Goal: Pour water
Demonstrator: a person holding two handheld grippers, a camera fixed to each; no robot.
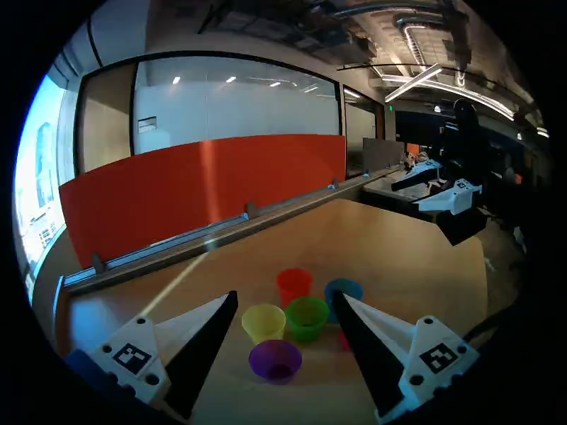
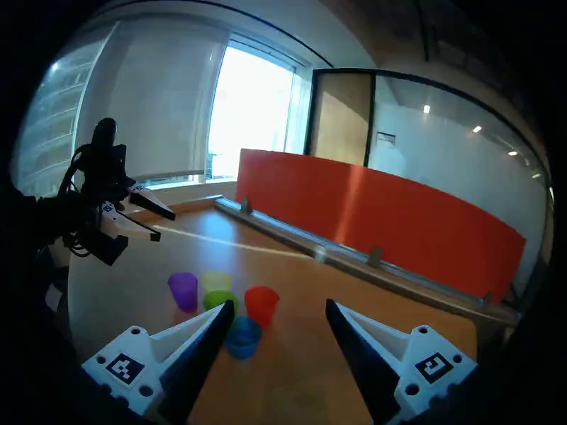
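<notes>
Left jaws: your left gripper is spread wide, with nothing between its fingers and nothing held.
Right jaws: your right gripper is spread just as wide and grips nothing.
Cups, left gripper view: five small cups are bunched on the bench toward 6 o'clock, seen through the gap between your fingers. The green cup sits in the middle. The red cup is at its 12 o'clock, the blue cup at its 2 o'clock and the yellow cup just beside it at 9 o'clock. The purple cup is at its 7 o'clock, nearest you.
Cups, right gripper view: the bunch lies toward 7 o'clock. The blue cup is nearest, just beside the finger on that side, with the red cup at its 1 o'clock. The green cup, yellow cup and purple cup trail off toward 10 o'clock.
Contents: you cannot tell whether any cup holds water.
Grippers apart: in the left gripper view your right gripper shows at 2 o'clock, well apart from the cups. In the right gripper view your left gripper shows at 9 o'clock.
Backdrop: an orange partition runs along the bench's far edge.
</notes>
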